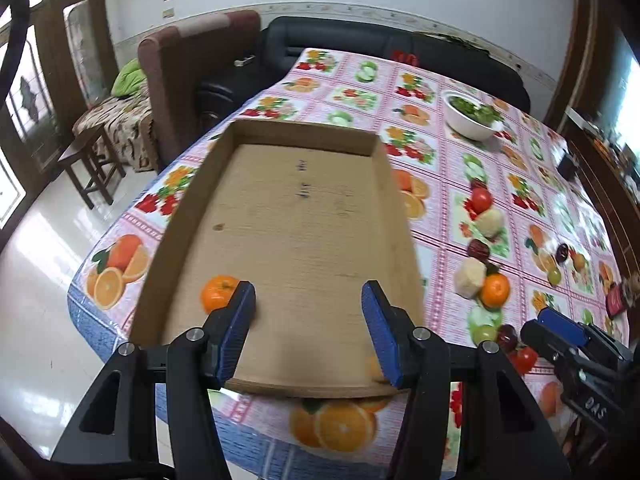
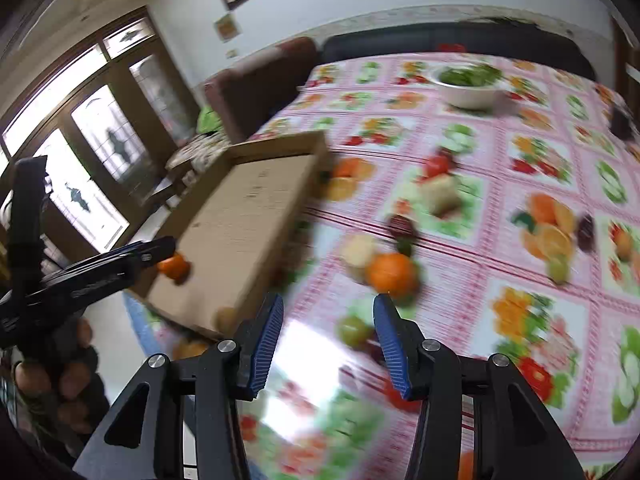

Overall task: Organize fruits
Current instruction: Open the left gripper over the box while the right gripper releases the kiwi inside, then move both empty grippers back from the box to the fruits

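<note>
My left tool [image 1: 308, 312] hangs spread over the near end of the cardboard tray [image 1: 280, 216] with nothing between its pads; one orange [image 1: 218, 292] lies in the tray just beside its left pad, and a second, smaller fruit [image 2: 226, 319] sits in the tray's near corner. My right tool [image 2: 328, 340] is spread too and empty, over the worktop [image 2: 520, 320] beside the tray, pointing toward the loose orange [image 2: 390, 274] in the cluster of fruit there. I judge the risk is a hasty approach: the right view is smeared, so I could nudge the orange into its pale neighbour [image 2: 358, 252] and roll fruit across the slick cloth. Only the right view shows my hand [image 2: 52, 380] on the left tool; only the left view shows the tray's bare floor sharply.
</note>
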The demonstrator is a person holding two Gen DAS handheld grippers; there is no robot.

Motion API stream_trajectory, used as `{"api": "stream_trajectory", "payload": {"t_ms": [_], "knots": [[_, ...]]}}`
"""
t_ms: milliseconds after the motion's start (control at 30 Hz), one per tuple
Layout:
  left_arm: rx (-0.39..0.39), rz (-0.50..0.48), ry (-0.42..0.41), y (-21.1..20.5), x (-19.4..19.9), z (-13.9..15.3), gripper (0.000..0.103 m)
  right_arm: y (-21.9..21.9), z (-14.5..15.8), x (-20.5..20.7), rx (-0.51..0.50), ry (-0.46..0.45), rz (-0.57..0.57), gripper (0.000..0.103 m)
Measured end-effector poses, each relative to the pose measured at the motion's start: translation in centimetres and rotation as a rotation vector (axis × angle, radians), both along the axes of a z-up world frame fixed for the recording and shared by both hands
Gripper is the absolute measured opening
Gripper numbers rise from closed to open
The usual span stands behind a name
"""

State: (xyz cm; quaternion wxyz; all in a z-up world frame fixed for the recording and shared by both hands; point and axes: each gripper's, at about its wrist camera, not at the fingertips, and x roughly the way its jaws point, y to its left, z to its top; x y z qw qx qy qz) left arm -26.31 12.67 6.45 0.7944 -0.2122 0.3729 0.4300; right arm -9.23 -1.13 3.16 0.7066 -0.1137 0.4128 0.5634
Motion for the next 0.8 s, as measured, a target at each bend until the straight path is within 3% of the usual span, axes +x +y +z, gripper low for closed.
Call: {"api": "stream_trajectory", "payload": {"t_ms": [400,800], "knots": [[0.021,-0.076,0.024,-2.6,3.3,0.5,0.057,-6.4,-1.1,5.1,-0.006,0.019,-0.184,0.049],[-0.057,-0.213,0.018,-5.5,6.8,-0.4,0.057,-10.5,-2.0,8.4,-0.014,0.029,-0.302,0.049]]}}
